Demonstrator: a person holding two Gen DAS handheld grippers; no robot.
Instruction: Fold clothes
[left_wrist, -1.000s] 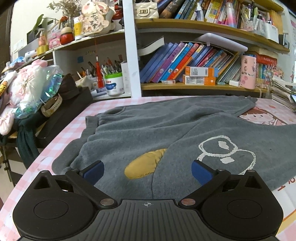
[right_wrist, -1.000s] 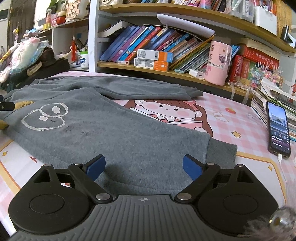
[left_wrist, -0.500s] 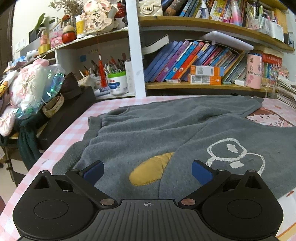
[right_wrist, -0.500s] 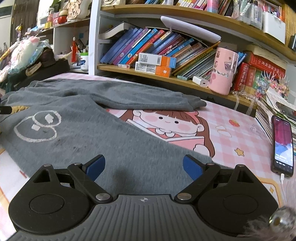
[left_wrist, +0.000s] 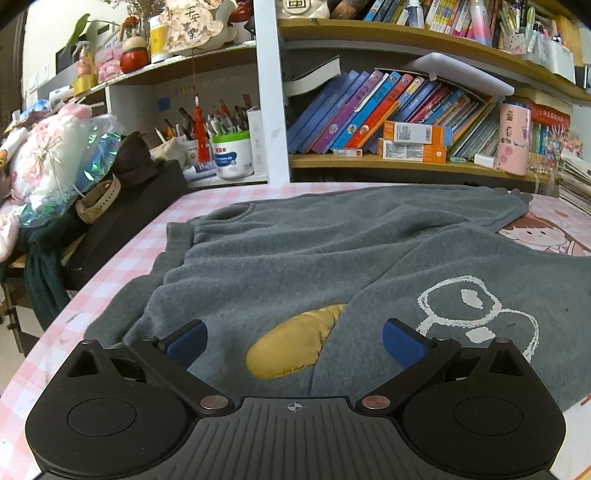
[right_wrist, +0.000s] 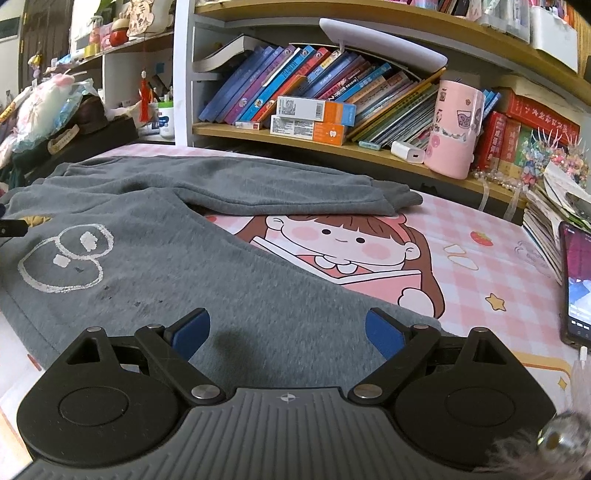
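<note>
From the left, our left gripper (left_wrist: 293, 343) has barely shifted over the last second; its jaws are spread wide and empty, hovering above the waist end of the grey fleece trousers (left_wrist: 332, 258), with the yellow patch (left_wrist: 295, 343) lying between the blue pads. Our right gripper (right_wrist: 286, 334) has slid sideways along the near leg toward its cuff, jaws likewise wide and holding nothing. We judge both are lining up for a first grasp, so no fold is begun. The trousers lie spread flat on the pink checked table mat (right_wrist: 480, 236)
</note>
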